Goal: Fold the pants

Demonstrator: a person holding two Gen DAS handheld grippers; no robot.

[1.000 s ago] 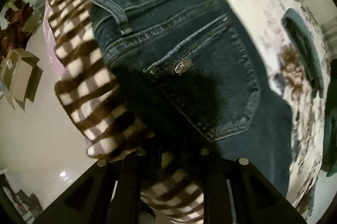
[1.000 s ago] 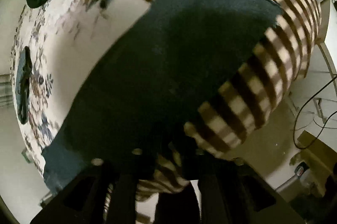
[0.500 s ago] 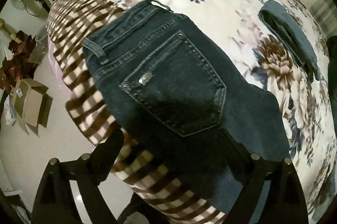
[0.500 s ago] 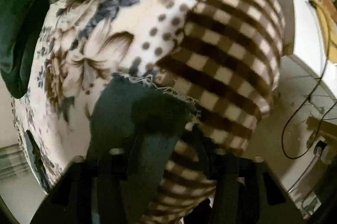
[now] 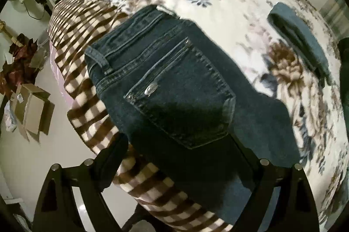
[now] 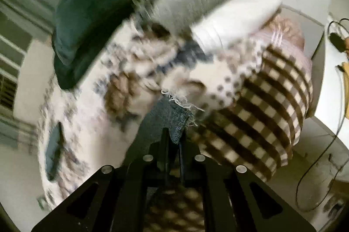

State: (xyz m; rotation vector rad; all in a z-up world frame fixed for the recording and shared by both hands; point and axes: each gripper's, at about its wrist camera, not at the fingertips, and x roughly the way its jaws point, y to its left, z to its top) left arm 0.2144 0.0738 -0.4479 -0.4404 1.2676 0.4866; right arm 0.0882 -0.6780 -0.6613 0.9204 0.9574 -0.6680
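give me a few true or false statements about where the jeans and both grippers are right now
1. The left gripper is open above the dark blue denim jeans. True.
2. The right gripper is open and empty. False: it is shut on the frayed denim hem.
3. The jeans' back pocket faces up. True.
4. The jeans lie on the floor. False: they lie on the floral bedspread and the brown checked blanket.

Dark blue jeans (image 5: 174, 88) on a floral bedspread (image 5: 229, 3) edged by brown-and-cream checks.
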